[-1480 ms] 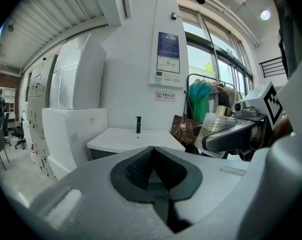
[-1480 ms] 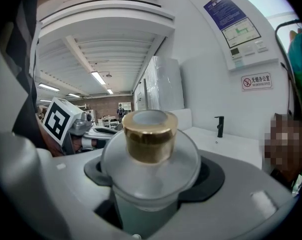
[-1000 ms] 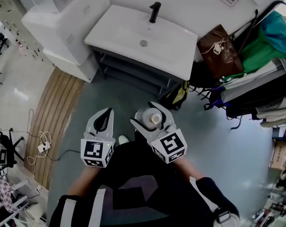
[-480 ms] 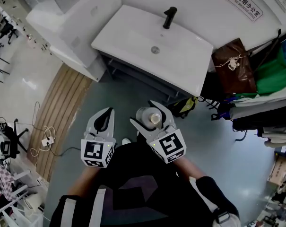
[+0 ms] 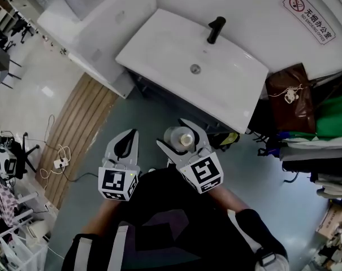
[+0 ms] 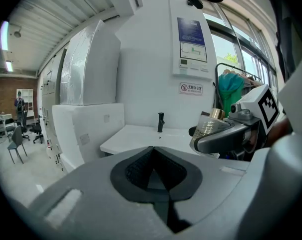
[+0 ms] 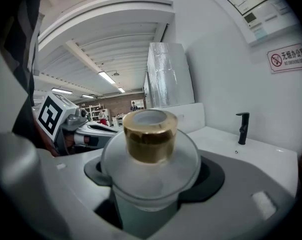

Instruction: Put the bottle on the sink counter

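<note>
A frosted clear bottle (image 5: 181,138) with a gold cap stands upright between the jaws of my right gripper (image 5: 179,135), which is shut on its body. In the right gripper view the bottle (image 7: 150,149) fills the middle, cap uppermost. My left gripper (image 5: 125,143) hangs beside it on the left, jaws shut and holding nothing; its view shows the bottle (image 6: 210,126) at the right. The white sink counter (image 5: 159,44) with a black faucet (image 5: 215,29) and a drain (image 5: 195,69) lies ahead, some way beyond both grippers. The same counter (image 7: 260,156) shows at the right behind the bottle.
A tall white wrapped unit (image 5: 97,21) stands left of the sink. To its right are a brown bag (image 5: 289,97) and hanging clothes (image 5: 329,117). A wooden floor strip (image 5: 74,129) and cables (image 5: 57,162) lie at the left. A no-smoking sign (image 5: 309,16) hangs on the wall.
The sink counter has slid right and down in the head view, nearer to the grippers. Both grippers keep their places, the bottle still held in the right one.
</note>
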Demonstrator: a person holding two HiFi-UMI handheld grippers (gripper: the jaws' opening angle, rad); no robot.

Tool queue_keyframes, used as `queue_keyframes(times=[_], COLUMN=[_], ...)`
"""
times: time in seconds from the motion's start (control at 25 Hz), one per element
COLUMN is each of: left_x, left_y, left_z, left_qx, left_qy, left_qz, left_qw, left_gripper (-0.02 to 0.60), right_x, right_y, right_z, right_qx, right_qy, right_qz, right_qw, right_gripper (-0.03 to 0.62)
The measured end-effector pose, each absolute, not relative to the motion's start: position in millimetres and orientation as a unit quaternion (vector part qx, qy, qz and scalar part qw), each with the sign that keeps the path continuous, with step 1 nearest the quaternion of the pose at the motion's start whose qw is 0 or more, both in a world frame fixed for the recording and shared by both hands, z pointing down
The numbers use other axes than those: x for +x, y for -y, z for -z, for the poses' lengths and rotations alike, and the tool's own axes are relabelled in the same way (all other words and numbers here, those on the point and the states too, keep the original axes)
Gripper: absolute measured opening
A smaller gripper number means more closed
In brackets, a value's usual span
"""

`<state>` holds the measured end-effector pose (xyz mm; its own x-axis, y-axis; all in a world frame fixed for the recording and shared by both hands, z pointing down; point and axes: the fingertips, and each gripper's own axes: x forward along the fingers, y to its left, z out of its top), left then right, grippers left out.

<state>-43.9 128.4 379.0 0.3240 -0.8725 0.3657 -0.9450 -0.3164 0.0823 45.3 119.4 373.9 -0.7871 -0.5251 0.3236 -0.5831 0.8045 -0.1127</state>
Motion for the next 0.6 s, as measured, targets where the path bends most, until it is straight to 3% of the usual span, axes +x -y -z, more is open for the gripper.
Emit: queue_keyframes(times=[0.6], left_x=[-37], left_y=[-90], left_z=[-386], left_qx=[0.776], left_qy=[0.598], left_qz=[-0.130], left_qw=[0.153], left_gripper=[0.002], right_x=[51], right_y=[-70], right_z=[-380], right_qx=[0.264], right_qy=[0.948], right_qz=[-0.107], right_qw=[0.142], right_gripper=[0.337])
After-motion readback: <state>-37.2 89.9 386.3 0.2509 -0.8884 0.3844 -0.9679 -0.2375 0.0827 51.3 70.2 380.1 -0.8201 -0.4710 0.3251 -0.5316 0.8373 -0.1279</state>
